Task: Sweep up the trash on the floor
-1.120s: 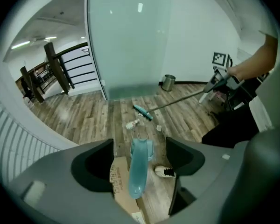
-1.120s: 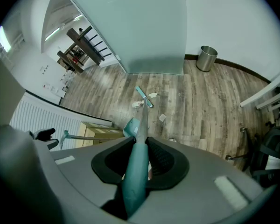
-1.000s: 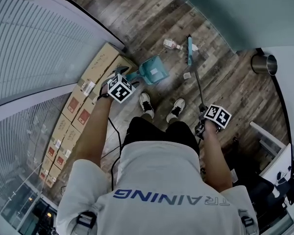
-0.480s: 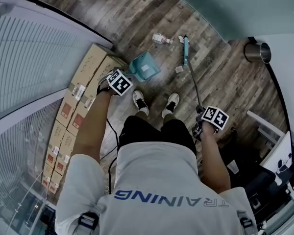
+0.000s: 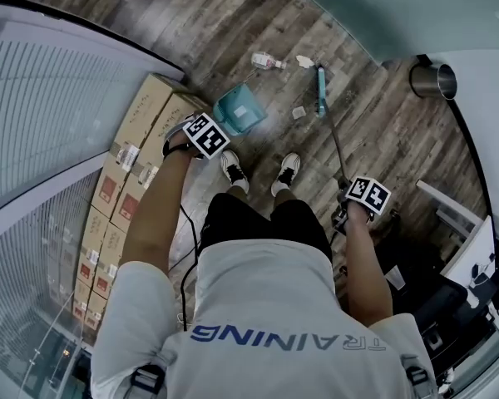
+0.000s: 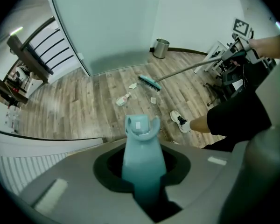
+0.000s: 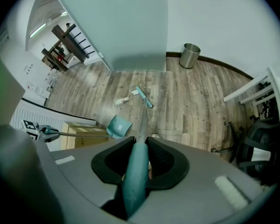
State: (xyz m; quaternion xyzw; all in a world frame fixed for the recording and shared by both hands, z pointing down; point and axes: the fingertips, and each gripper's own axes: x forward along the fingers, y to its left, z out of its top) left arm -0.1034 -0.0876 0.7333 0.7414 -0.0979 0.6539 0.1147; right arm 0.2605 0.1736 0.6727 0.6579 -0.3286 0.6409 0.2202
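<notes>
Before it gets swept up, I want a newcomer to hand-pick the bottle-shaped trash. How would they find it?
Find the long row of cardboard boxes, then the teal dustpan beside them. Just beyond the dustpan, left of the broom head, lies the bottle-shaped trash: it is the longest piece, while the scraps near it are small and pale.

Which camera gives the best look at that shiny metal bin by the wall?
The right gripper view: the metal bin stands whole and unobstructed, side and open rim visible. The head view catches it from above near the picture's edge; the left gripper view shows it smaller.
</notes>
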